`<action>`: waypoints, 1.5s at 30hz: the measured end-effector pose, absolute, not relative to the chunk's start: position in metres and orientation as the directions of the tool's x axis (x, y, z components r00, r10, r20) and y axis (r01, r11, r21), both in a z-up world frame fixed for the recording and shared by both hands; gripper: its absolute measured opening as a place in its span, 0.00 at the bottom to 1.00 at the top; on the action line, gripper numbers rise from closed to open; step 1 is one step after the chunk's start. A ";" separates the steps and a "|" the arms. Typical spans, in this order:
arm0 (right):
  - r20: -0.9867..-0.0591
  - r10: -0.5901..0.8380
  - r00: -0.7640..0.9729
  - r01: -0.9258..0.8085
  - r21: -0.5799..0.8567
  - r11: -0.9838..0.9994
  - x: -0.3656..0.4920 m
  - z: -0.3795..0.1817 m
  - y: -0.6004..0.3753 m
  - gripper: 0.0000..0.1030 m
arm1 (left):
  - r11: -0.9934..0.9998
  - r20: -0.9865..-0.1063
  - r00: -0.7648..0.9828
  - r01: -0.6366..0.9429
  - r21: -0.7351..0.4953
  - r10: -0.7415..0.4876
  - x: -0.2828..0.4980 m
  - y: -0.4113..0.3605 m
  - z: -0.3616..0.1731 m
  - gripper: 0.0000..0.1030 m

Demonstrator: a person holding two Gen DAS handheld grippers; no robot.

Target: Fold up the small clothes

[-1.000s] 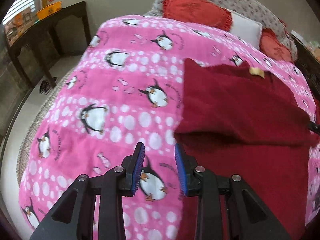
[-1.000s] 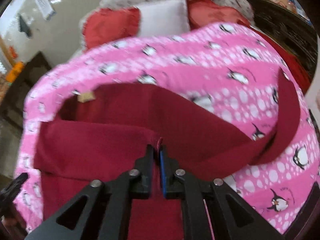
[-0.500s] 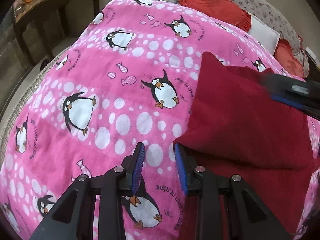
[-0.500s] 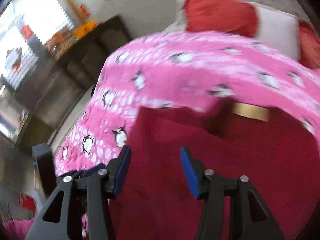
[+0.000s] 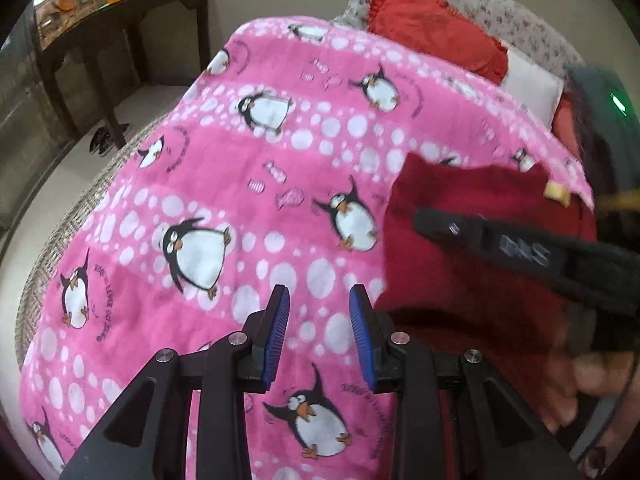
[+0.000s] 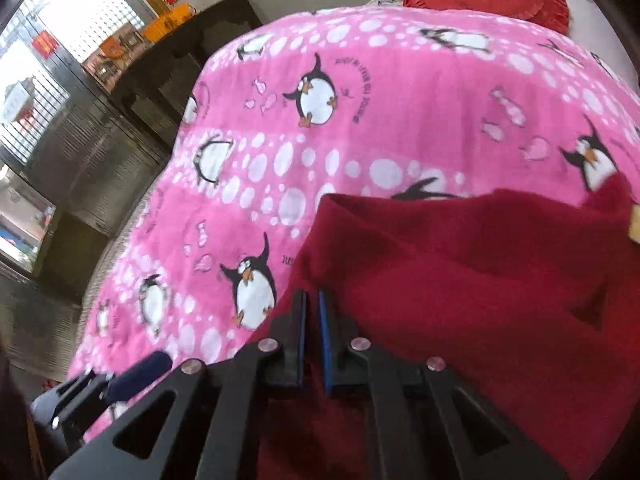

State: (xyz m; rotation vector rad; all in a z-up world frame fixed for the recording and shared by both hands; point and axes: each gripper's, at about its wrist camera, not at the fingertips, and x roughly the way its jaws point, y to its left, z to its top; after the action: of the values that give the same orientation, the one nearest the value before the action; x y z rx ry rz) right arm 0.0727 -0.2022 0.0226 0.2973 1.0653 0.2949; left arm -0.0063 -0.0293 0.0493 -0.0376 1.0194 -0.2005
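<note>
A dark red garment (image 5: 472, 208) lies folded over on the pink penguin blanket (image 5: 240, 200), with a tan label (image 5: 558, 194) near its far edge. My left gripper (image 5: 319, 300) is open and empty just left of the garment's near-left corner. My right gripper (image 6: 312, 300) has its jaws nearly closed at the garment's left edge (image 6: 460, 280); whether cloth is pinched between them does not show. The right gripper's black body (image 5: 520, 252) crosses over the garment in the left wrist view.
Red pillows (image 5: 436, 32) and a white pillow (image 5: 528, 84) lie at the bed's head. A dark wooden table (image 5: 120, 8) stands left of the bed, with shoes (image 5: 102, 140) on the floor. The bed's left edge drops to the floor.
My right gripper was shut on the garment, opened wide while swinging left, and is now nearly closed at the garment's left edge. My left gripper stayed open near the corner.
</note>
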 end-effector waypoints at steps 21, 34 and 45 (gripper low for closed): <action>-0.828 0.058 0.558 0.194 0.198 0.961 -0.096 0.073 -0.379 0.45 | 0.975 -0.827 0.530 0.201 -0.090 -0.186 -0.008 -0.061 0.064 0.10; -0.777 0.230 0.587 -0.289 0.064 0.955 -0.029 0.059 -0.177 0.38 | 0.994 -0.833 0.544 0.102 -0.047 -0.095 -0.005 -0.002 0.071 0.10; -0.816 0.315 0.485 -0.266 0.205 0.942 -0.017 0.031 -0.170 0.04 | 0.989 -0.823 0.552 0.127 -0.074 -0.133 0.002 -0.018 0.075 0.10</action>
State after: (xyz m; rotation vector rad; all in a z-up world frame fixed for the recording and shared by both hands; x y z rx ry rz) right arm -0.0166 -0.1702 0.0308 0.0537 1.0036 0.3539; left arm 0.0019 -0.0180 0.0753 -0.0063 0.9743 -0.1540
